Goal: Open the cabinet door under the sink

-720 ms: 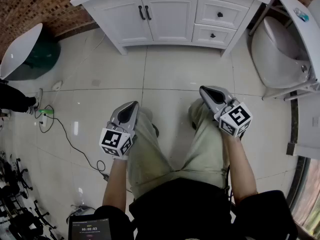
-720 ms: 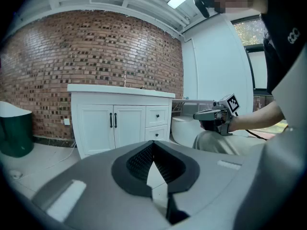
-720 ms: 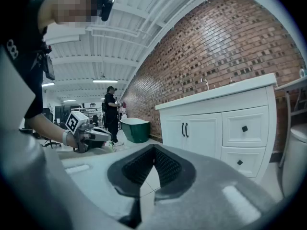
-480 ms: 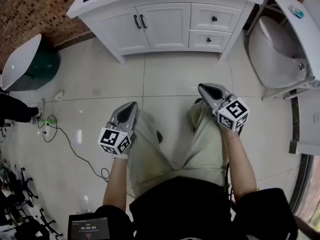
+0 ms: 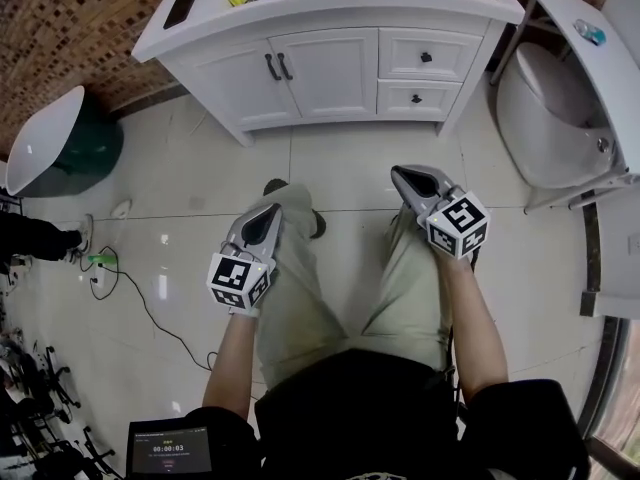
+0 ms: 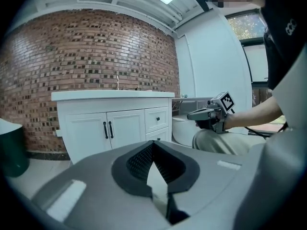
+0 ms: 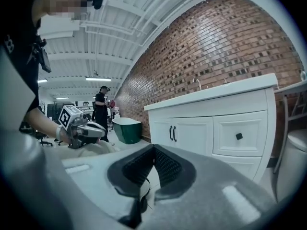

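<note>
A white vanity cabinet [image 5: 330,68] stands ahead against the brick wall, with two closed doors and a pair of black handles [image 5: 277,66] at their meeting edge. The handles [image 6: 108,129] also show in the left gripper view, and the same handles [image 7: 172,133] in the right gripper view. My left gripper [image 5: 268,216] hangs over my left thigh, shut and empty, well short of the cabinet. My right gripper [image 5: 405,176] is held over my right knee, its jaws together with nothing between them. Both point toward the cabinet.
Two drawers [image 5: 424,58] with black knobs sit right of the doors. A white toilet [image 5: 545,118] is at the right, a green-and-white tub [image 5: 60,133] at the left. A cable and power strip [image 5: 100,263] lie on the tiled floor left of my legs.
The cabinet has come lower and nearer in the head view as I step toward it; a shoe now shows ahead of my left knee. Both grippers keep their pose, still shut.
</note>
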